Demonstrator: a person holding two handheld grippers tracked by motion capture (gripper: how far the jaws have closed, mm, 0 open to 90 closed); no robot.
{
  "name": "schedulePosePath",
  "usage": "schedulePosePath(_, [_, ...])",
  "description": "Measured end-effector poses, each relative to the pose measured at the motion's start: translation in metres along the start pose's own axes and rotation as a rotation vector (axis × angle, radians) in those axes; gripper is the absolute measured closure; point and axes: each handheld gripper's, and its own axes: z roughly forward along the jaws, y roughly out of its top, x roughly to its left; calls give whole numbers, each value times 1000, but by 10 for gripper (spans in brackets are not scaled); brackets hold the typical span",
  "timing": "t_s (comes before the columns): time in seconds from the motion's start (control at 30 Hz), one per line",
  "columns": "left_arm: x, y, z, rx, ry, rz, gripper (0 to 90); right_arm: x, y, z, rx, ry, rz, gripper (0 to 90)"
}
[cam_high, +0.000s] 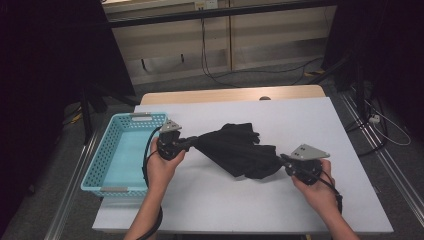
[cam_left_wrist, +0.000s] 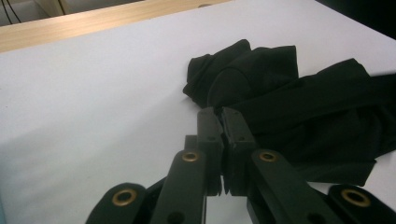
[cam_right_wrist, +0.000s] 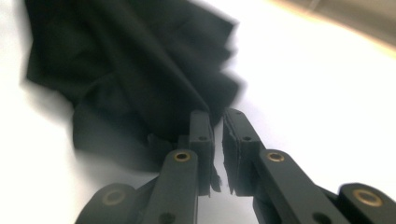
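Note:
A black cloth (cam_high: 235, 147) lies bunched and pulled into a band across the middle of the white table (cam_high: 305, 117). At the band's left end my left gripper (cam_high: 192, 142) is shut on a corner of it. In the left gripper view the jaws (cam_left_wrist: 221, 114) meet tightly at the edge of the cloth (cam_left_wrist: 299, 107). The right gripper (cam_high: 284, 161) holds the band's right end. In the right gripper view its jaws (cam_right_wrist: 218, 119) stand almost together, with a thin edge of the cloth (cam_right_wrist: 130, 70) pinched between them.
A light blue perforated basket (cam_high: 97, 165) stands at the table's left edge, just left of my left hand. A wooden strip (cam_high: 230, 94) runs along the table's far edge. Cables lie on the floor beyond it.

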Motion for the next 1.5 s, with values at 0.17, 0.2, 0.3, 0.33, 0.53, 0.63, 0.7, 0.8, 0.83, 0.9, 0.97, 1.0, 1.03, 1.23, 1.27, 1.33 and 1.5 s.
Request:
schedulePosePath(0.17, [4,-4,1,15,14,-37,874,-13,-8,3,26,-8,57,827])
schedulePosePath(0.2, [5,-4,2,25,11,-40,874,-15,-10,4,33,-3,67,819])
schedulePosePath(0.3, [3,-5,5,38,1,-34,873,-17,-11,3,21,24,90,795])
schedulePosePath(0.33, [2,-5,6,39,-6,-33,872,-16,-10,2,15,37,91,782])
schedulePosePath(0.53, [-5,-5,11,54,-12,-7,870,3,-10,3,21,140,90,720])
schedulePosePath(0.63, [-6,-6,13,64,-21,3,869,6,-9,1,15,147,84,704])
schedulePosePath(0.7, [-6,-6,13,70,-24,6,869,6,-8,0,7,150,94,696])
schedulePosePath(0.8, [-7,-6,13,72,-25,7,869,6,-8,-3,-4,164,106,690])
schedulePosePath(0.83, [-7,-6,14,73,-25,7,870,6,-8,-4,-9,175,112,689])
schedulePosePath(0.9, [-7,-6,14,72,-24,6,870,8,-7,-5,-21,193,110,682])
schedulePosePath(0.97, [-6,-6,14,71,-23,7,870,11,-5,-5,-28,213,94,668])
schedulePosePath(1.0, [-6,-6,13,71,-23,7,870,13,-4,-5,-31,219,88,654])
schedulePosePath(1.03, [-7,-5,13,71,-25,4,870,15,-4,-5,-29,227,83,646])
schedulePosePath(1.23, [-7,-5,13,71,-32,-1,870,26,-3,0,-1,255,33,618])
schedulePosePath(1.27, [-7,-4,12,72,-31,1,869,27,-3,2,8,256,31,618])
schedulePosePath(1.33, [-6,-4,12,65,-29,0,870,28,-5,6,21,261,27,634])
schedulePosePath(1.5, [-1,-3,6,43,-24,-18,870,26,-7,10,43,260,21,731])
